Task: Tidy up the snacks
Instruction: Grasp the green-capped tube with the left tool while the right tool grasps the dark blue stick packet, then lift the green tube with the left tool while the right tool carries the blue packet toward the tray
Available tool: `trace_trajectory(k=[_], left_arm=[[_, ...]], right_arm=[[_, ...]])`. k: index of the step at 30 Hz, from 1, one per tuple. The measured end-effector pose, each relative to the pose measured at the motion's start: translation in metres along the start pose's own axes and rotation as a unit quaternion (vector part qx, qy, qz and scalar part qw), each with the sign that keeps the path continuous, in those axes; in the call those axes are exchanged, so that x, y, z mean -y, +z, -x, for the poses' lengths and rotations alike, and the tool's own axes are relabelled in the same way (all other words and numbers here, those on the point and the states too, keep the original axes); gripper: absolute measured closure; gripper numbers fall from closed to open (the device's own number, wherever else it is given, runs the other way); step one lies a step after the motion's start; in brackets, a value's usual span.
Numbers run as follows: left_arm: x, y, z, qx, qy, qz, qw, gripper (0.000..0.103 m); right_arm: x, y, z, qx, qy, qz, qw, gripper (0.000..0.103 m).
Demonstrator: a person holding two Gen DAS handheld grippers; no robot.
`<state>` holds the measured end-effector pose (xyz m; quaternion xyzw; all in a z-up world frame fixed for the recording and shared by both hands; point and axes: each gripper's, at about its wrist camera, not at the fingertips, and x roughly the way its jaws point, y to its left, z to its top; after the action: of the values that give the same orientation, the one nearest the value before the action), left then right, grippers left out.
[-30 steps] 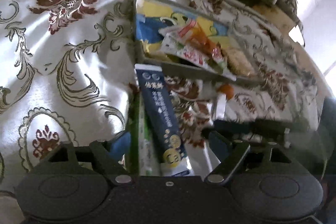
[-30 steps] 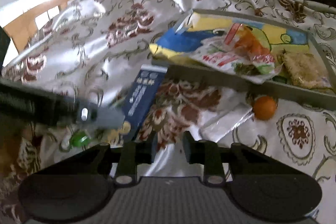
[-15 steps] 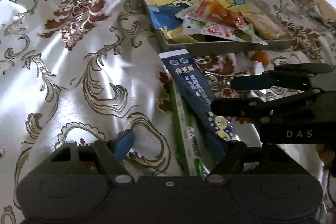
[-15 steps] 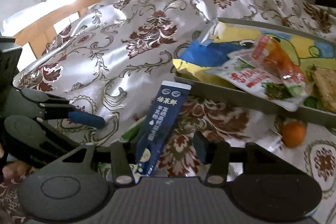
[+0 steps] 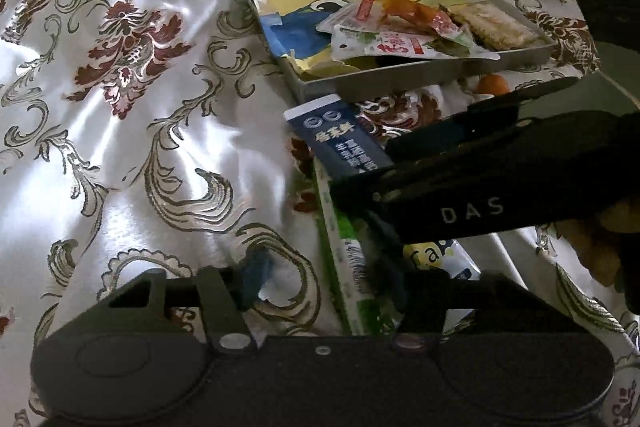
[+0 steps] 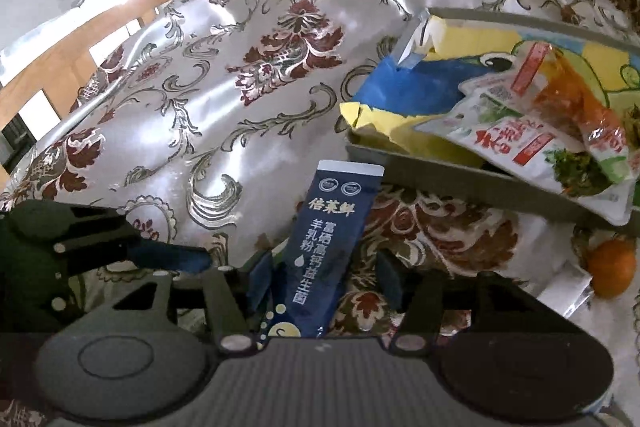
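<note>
Blue pack (image 6: 326,251): right tongs (image 6: 324,277) have moved in around it, still apart.
Left tongs (image 5: 320,279): apart, holding nothing.
Tray (image 5: 400,83): pack goes there next.

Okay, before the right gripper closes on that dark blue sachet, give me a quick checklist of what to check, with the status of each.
1. Dark blue sachet lies between the fingers of the right gripper: ok.
2. Right jaws are open, with a gap on each side of the sachet: ok.
3. Green sachet underneath may get pinched as well: cannot tell.
4. Left gripper is out of the way: not ok, it is open and straddles the same two sachets.
5. Tray has room: cannot tell, packets already overlap inside it.
6. Small orange outside the tray sits apart from the grasp: ok.
</note>
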<state>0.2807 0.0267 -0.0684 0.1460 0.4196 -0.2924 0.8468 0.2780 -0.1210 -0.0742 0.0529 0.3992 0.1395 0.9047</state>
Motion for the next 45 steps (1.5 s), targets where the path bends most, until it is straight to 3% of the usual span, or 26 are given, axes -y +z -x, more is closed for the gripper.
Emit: trace_trajectory(k=[3, 10, 15, 26, 30, 38, 45], left_arm=[[0.005, 0.001, 0.002, 0.006, -0.008, -0.004, 0.9999, 0.062], [0.009, 0.005, 0.006, 0.013, 0.0, -0.003, 0.9999, 0.074], [0.014, 0.01, -0.004, 0.022, 0.005, -0.003, 0.9997, 0.075], [0.011, 0.026, -0.022, 0.008, 0.002, 0.046, 0.9989, 0.073], [0.016, 0.028, -0.019, 0.003, 0.012, 0.031, 0.9995, 0.082], [0.027, 0.029, -0.008, -0.009, 0.04, 0.044, 0.9982, 0.085], [0.041, 0.02, 0.014, -0.008, 0.041, 0.062, 0.9972, 0.085]], right_arm=[[0.004, 0.0, 0.003, -0.01, -0.002, -0.013, 1.0, 0.059], [0.013, -0.003, 0.025, -0.012, -0.021, -0.021, 0.999, 0.064], [0.017, -0.004, 0.033, -0.016, -0.053, -0.013, 0.998, 0.064], [0.031, -0.005, 0.022, -0.022, -0.033, -0.048, 0.998, 0.06], [0.036, -0.005, 0.027, -0.018, -0.024, -0.064, 0.998, 0.065], [0.035, -0.01, 0.049, -0.013, -0.04, -0.054, 0.998, 0.069], [0.041, -0.023, 0.083, 0.007, -0.05, -0.077, 0.996, 0.07]])
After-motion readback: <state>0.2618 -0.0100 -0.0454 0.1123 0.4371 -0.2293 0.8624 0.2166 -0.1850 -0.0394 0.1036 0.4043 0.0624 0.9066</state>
